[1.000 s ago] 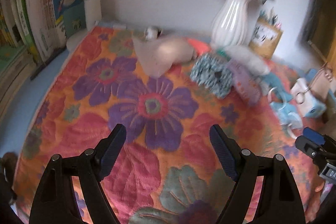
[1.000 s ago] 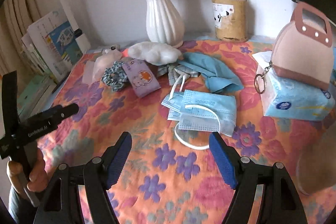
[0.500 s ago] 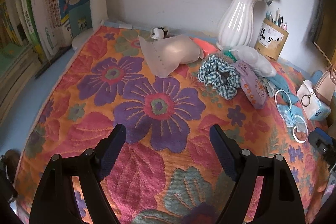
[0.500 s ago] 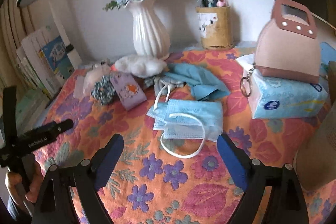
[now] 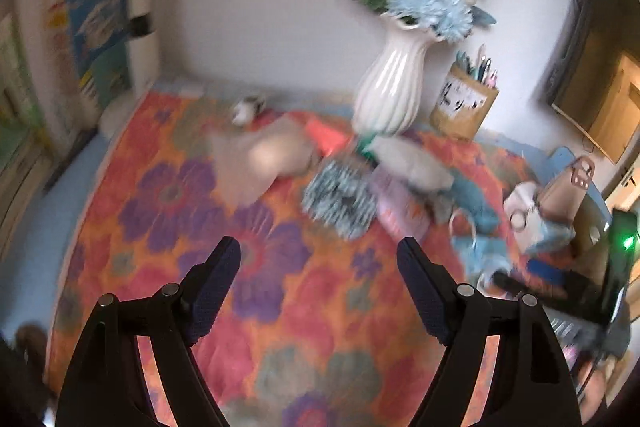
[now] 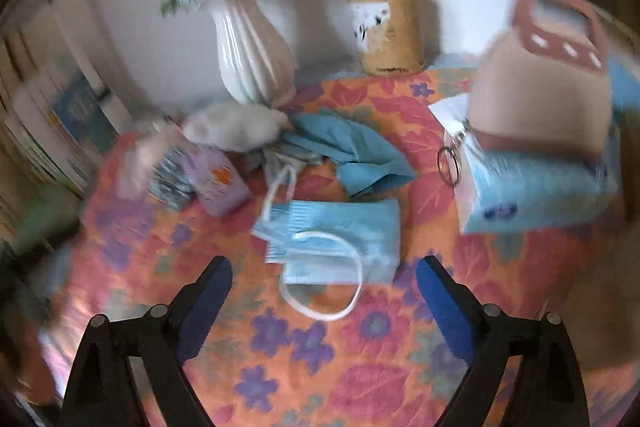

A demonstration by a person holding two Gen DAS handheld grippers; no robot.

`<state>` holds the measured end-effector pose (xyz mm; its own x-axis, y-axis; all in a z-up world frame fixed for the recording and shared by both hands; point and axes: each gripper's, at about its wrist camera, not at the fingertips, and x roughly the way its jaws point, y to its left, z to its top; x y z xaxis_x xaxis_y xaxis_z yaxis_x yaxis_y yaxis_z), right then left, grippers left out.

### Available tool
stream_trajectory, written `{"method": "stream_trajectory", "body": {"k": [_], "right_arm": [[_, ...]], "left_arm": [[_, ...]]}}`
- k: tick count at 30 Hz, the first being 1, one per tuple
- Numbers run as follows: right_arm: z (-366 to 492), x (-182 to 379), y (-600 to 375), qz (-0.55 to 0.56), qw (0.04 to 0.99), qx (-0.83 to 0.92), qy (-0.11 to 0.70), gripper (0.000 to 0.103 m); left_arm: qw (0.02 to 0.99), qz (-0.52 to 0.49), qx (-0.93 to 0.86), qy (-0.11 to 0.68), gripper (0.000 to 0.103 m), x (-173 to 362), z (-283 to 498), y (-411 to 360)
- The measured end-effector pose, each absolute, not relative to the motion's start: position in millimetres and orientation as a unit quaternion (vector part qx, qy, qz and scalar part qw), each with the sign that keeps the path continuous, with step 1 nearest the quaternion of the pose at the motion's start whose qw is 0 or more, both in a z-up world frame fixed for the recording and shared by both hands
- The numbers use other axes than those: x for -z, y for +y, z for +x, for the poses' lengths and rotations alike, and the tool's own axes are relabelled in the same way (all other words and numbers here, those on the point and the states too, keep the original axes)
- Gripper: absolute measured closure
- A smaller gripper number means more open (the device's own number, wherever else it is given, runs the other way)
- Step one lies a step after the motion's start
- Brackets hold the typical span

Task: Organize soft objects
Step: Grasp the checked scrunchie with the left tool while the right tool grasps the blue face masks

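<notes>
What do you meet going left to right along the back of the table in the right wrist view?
Books → white vase → pen holder → pink handbag sitting on the blue tissue pack.

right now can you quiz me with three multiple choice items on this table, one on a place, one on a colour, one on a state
1. What does the pink handbag rest on?
A. the tissue pack
B. a book
C. the vase

2. What colour are the face masks?
A. red
B. light blue
C. black

3. How is the right hand-held gripper?
A. shut on a mask
B. shut on nothing
C. open and holding nothing

Answers: 1 A, the bag sits on top of the pack. 2 B, the stacked masks are pale blue with white loops. 3 C, its fingers stand wide apart above the cloth.
</notes>
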<state>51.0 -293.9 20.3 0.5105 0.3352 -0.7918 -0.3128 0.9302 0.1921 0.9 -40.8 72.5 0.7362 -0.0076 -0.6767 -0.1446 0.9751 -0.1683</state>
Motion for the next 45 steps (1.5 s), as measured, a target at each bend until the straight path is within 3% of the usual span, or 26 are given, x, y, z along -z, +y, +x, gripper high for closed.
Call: {"method": "stream_trajectory", "body": {"k": [9, 12, 13, 14, 15, 16, 17, 20, 22, 32, 37, 38, 40, 41, 42, 45], "right_arm": [[81.6, 10.0, -282.9, 0.002, 0.866, -0.177, 0.467, 0.009], [79.7, 7.6, -278.7, -0.004, 0.869, -0.193, 0.456, 0.009], [78.6, 8.4, -276.7, -0.010, 0.869, -0.193, 0.455, 0.010], [77.9, 8.4, -276.1, -0.013, 0.870, -0.190, 0.454, 0.015], [76.8, 7.5, -276.3, -0.014, 0.872, -0.192, 0.451, 0.022], [76.2, 7.1, -276.2, -0.011, 0.872, -0.197, 0.448, 0.038], [75.1, 6.5, -276.6, -0.009, 0.871, -0.207, 0.445, 0.043], [72.5, 5.6, -277.4, -0.002, 0.871, -0.217, 0.441, 0.061], [69.6, 4.5, -278.6, 0.003, 0.871, -0.224, 0.438, 0.063], [36.9, -5.9, -285.3, 0.020, 0.868, -0.255, 0.425, 0.066], [4.4, -8.1, -287.3, 0.074, 0.825, -0.307, 0.469, 0.066], [-1.6, -9.8, -284.7, 0.070, 0.818, -0.319, 0.473, 0.064], [-10.2, -13.2, -279.7, 0.039, 0.822, -0.310, 0.476, 0.048], [-11.8, -13.4, -280.5, 0.027, 0.827, -0.300, 0.474, 0.032], [-13.5, -14.0, -282.9, 0.015, 0.835, -0.288, 0.469, 0.023], [-13.4, -12.0, -294.7, 0.000, 0.835, -0.284, 0.471, 0.023]], "left_arm": [[0.908, -0.135, -0.050, 0.393, 0.031, -33.7, 88.8, -35.1], [0.903, -0.144, -0.038, 0.403, 0.045, -23.5, 98.3, -33.5], [0.901, -0.148, -0.029, 0.406, 0.055, -21.3, 98.0, -32.9], [0.901, -0.146, -0.021, 0.409, 0.071, -20.5, 96.5, -32.7], [0.900, -0.139, -0.022, 0.413, 0.080, -20.2, 95.5, -33.4], [0.900, -0.133, -0.022, 0.414, 0.085, -20.5, 92.5, -33.9], [0.902, -0.130, -0.016, 0.410, 0.090, -21.5, 88.1, -34.1], [0.908, -0.122, -0.006, 0.401, 0.093, -26.7, 74.1, -35.3], [0.909, -0.123, 0.000, 0.398, 0.093, -30.5, 60.8, -34.9], [0.899, -0.157, 0.055, 0.406, 0.093, -37.7, -32.1, -21.3], [0.894, -0.140, 0.053, 0.421, 0.090, -30.7, -61.4, -19.0], [0.897, -0.127, 0.043, 0.421, 0.078, -29.8, -63.7, -20.7], [0.899, -0.105, 0.022, 0.425, 0.055, -26.6, -64.4, -22.3], [0.898, -0.097, 0.012, 0.429, 0.037, -24.6, -64.7, -22.7], [0.898, -0.094, 0.006, 0.429, 0.030, -22.5, -66.5, -21.4], [0.899, -0.113, 0.005, 0.424, 0.027, -18.6, -72.7, -12.4]]}}
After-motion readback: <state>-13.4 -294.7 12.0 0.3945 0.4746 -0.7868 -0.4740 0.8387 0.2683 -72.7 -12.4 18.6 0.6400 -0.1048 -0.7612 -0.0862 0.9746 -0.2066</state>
